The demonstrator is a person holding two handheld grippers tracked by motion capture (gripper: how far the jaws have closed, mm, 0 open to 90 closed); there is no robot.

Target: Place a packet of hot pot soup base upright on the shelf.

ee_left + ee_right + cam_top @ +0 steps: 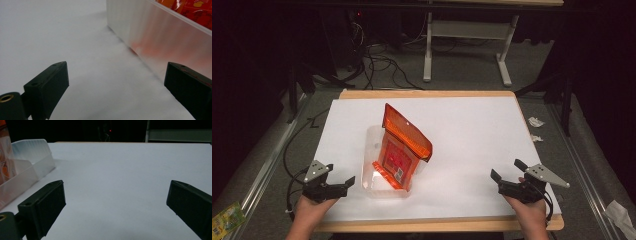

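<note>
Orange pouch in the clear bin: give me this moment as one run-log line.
orange pouch: upright, leaning in clear bin | left gripper: open, beside bin, apart | right gripper: open, holds nothing | white board: under both

No text, brand or number can be read anywhere. The orange packet point(401, 147) standing in the clear plastic bin point(372, 145) carries red printed panels and a small pale label low on its front in the high view, but all of it is too small and blurred to make out. In the right gripper view, a pale strip of the packet point(5, 157) at the left edge shows part of an orange mark, cut off and illegible. The left gripper view shows only red and yellow blotches on the packet point(192, 10).
</note>
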